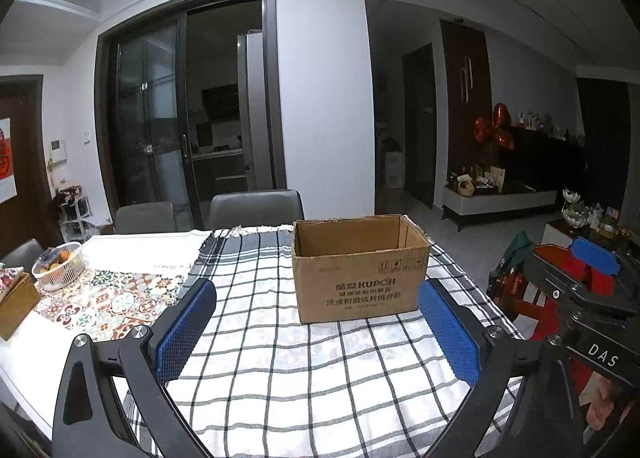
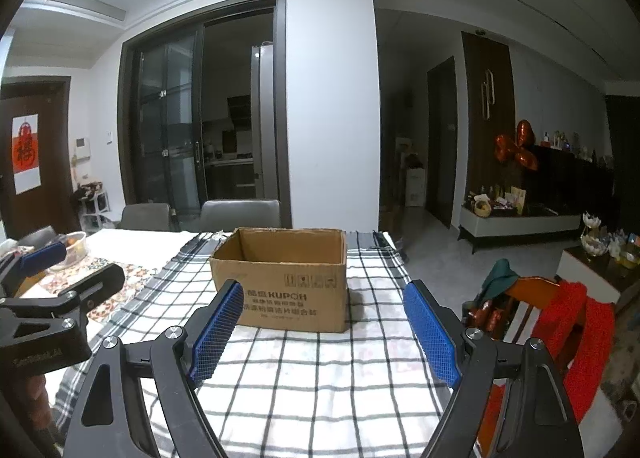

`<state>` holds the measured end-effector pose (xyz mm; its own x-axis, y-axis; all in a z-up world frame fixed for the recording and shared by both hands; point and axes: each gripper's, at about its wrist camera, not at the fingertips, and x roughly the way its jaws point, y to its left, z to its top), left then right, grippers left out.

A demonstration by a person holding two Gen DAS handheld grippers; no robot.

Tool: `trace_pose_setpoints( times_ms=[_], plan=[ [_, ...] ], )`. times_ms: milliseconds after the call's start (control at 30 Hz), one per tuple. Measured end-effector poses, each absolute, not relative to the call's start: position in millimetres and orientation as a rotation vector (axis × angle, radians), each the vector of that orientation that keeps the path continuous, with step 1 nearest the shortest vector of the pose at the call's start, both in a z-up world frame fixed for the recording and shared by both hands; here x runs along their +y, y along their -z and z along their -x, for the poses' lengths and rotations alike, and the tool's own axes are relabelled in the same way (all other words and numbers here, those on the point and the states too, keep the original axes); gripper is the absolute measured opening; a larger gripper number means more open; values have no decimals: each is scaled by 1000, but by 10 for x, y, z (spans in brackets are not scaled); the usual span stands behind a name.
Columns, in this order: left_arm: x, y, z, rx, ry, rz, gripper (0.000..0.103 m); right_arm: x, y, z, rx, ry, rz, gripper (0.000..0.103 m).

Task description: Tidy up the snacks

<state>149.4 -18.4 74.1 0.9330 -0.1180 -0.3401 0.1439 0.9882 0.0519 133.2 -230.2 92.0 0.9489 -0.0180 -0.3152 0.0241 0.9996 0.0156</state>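
Both grippers, left (image 1: 316, 332) and right (image 2: 323, 332), fingers spread wide, nothing between. Open cardboard box (image 1: 356, 278) upright on checked cloth (image 1: 280, 370) covering desk (image 1: 24, 358).

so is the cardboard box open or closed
Open. The cardboard box stands upright on the checked cloth with no flaps over its top; its inner walls show.

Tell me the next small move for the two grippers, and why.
Probably turn toward the snacks: none show on the checked cloth around the open cardboard box, and both the left gripper and right gripper are open and empty, with nothing yet to put in it.
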Motion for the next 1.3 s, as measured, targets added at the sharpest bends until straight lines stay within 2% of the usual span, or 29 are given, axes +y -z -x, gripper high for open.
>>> trace_pose_setpoints(
  times_ms=[1300],
  plan=[
    [-214, -715, -1377, 331, 152, -83, 103, -2345, -888, -1218, 336, 19, -37, 83]
  ],
)
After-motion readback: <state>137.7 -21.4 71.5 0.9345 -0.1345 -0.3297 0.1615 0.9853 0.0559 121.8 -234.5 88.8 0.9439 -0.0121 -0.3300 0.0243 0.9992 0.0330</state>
